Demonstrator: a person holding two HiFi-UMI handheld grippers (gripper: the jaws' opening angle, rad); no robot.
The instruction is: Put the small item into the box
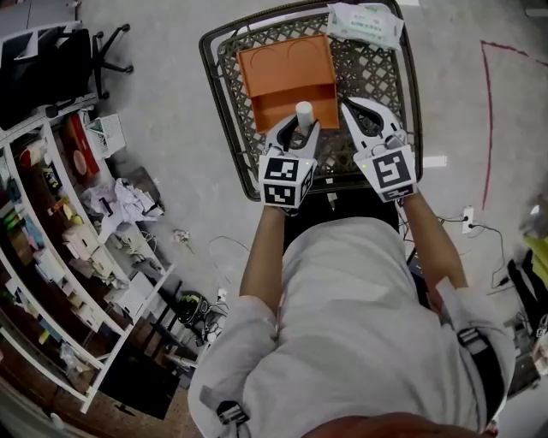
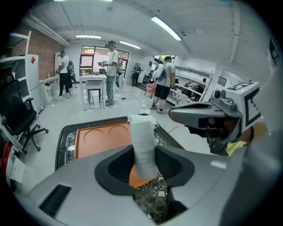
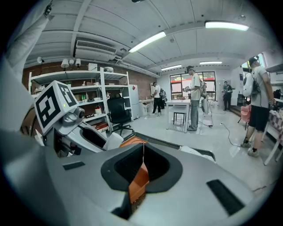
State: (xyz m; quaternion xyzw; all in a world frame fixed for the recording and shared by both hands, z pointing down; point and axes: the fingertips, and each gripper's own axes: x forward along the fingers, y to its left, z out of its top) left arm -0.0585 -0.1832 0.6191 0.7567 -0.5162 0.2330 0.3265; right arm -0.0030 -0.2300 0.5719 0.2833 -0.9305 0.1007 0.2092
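A small white cylinder (image 1: 304,113) stands upright between the jaws of my left gripper (image 1: 301,121), which is shut on it just at the near edge of the orange box (image 1: 287,73). In the left gripper view the cylinder (image 2: 143,143) rises out of the left gripper (image 2: 144,155), with the open orange box (image 2: 101,137) behind it. My right gripper (image 1: 360,113) hovers beside the box's near right corner, shut with nothing in it. In the right gripper view the right gripper (image 3: 143,153) has its jaws pressed together, and the box (image 3: 139,182) shows through the gap below.
The box lies on a black lattice-top table (image 1: 377,77) with a raised rim. A white pack of wipes (image 1: 366,22) sits at the table's far right corner. Shelves (image 1: 51,248) and a black office chair (image 1: 51,60) stand to the left. People stand far off in the room.
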